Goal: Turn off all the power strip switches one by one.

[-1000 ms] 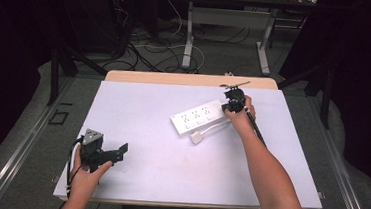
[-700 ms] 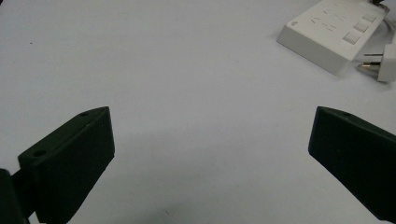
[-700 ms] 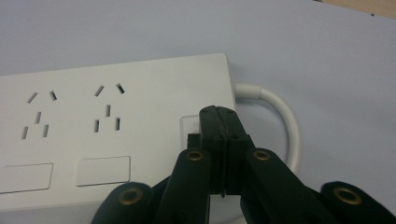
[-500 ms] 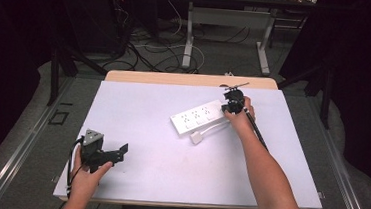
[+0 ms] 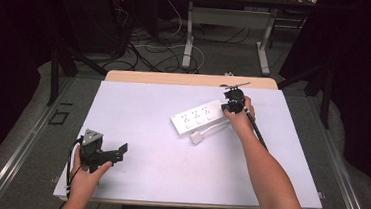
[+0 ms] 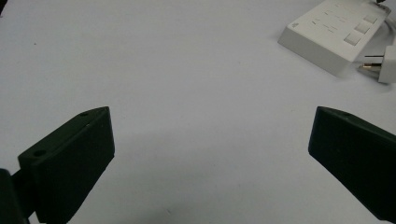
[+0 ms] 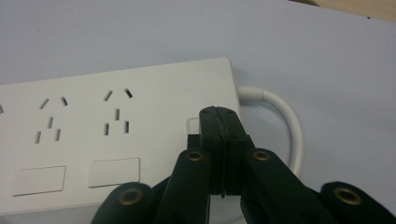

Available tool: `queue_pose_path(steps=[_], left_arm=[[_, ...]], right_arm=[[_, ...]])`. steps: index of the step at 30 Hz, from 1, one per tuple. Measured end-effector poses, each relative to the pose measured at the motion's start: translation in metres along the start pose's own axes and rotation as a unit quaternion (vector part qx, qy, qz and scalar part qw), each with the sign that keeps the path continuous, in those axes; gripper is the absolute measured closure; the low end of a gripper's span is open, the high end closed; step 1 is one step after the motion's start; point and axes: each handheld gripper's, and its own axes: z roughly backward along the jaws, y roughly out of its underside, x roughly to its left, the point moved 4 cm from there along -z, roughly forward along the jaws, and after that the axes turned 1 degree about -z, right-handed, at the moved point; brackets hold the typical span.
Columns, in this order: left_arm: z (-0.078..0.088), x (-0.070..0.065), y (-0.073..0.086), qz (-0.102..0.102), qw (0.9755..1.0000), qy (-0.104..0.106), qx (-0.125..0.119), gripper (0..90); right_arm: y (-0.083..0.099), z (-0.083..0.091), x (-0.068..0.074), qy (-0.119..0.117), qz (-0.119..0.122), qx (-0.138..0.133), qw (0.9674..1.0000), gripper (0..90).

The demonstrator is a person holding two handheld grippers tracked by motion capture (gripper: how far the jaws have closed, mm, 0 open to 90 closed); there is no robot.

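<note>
Right tool (image 5: pixel 233 104) sits at about two o'clock on the tabletop (image 5: pixel 148 111), its jaws pressed together with nothing between them. In the right gripper view we see the closed tips resting on the top face of the white power strip (image 7: pixel 116 140), over a small square button at the strip's cable end. We see the strip (image 5: pixel 200 118) lying slantwise near the middle of the tabletop, just toward one o'clock of centre, its white cable (image 7: pixel 285 116) looping out of the end by our right tool. Its white plug (image 5: pixel 197 138) lies just beside the strip at the six o'clock side. Our left tool (image 5: pixel 114 151) hovers well apart at about seven o'clock, jaws spread wide and holding nothing, pointing toward the strip.
</note>
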Motion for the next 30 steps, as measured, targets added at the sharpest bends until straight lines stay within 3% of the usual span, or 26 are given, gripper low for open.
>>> queue_pose_path(steps=[10, 25, 30], left_arm=[[-0.001, 0.0, 0.0, 0.001, 1.0, 0.0, -0.002, 0.4], [-0.002, 0.0, 0.0, 0.002, 1.0, 0.0, -0.001, 0.3], [-0.001, 0.0, 0.0, 0.002, 1.0, -0.001, -0.005, 0.3]], right_arm=[[-0.002, 0.008, 0.004, -0.005, 0.013, 0.0, 0.9999, 90.0], [0.001, 0.01, 0.022, -0.038, 0.035, 0.001, 0.9987, 90.0], [0.003, 0.012, 0.028, -0.043, 0.041, 0.018, 0.998, 90.0]])
